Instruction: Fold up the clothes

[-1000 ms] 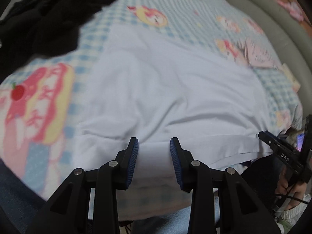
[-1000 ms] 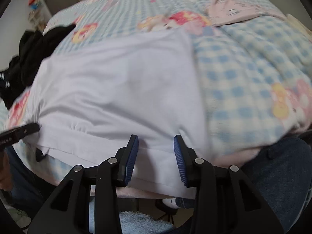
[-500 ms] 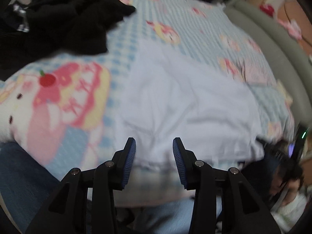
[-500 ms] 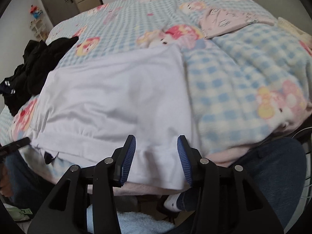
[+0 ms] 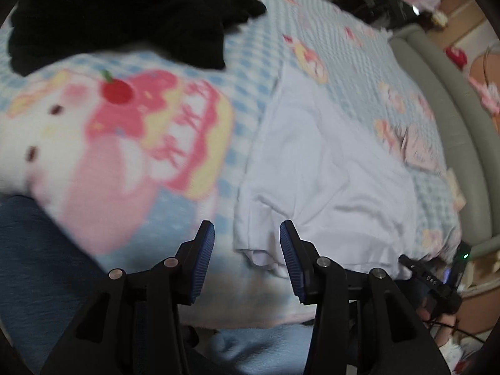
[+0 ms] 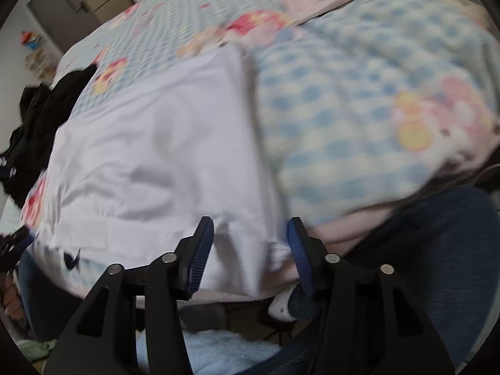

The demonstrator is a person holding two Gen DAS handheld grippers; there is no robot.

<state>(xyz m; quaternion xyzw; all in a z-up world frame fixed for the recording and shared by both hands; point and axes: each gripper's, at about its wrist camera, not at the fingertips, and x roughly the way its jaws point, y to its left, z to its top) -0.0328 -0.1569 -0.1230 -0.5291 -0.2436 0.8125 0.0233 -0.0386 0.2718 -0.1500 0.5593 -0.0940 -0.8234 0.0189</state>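
Observation:
A white garment (image 5: 322, 181) lies spread flat on the checked bed cover (image 5: 250, 72), its near edge at the bed's front. My left gripper (image 5: 247, 243) hovers over the garment's near left corner, jaws opening, pads clear of the cloth. In the right wrist view the same white garment (image 6: 162, 162) shows a small dark logo near its front left. My right gripper (image 6: 250, 237) stands over the near right corner, jaws opening, the cloth's edge lying between the blue pads (image 6: 297, 247) without being pinched. The right gripper's tip (image 5: 434, 281) shows low right in the left wrist view.
A heap of black clothes (image 5: 125, 9) lies at the bed's far left, also black clothes (image 6: 40, 118) in the right view. A folded pink piece (image 5: 418, 150) rests at the right. A padded grey bed frame (image 5: 447, 118) curves along the right. The person's jeans (image 6: 443, 243) press the front edge.
Both grippers' jaws have widened. The left gripper slid left along the garment's near edge to its left corner; the right gripper shifted right to the right corner. The garment stays flat.

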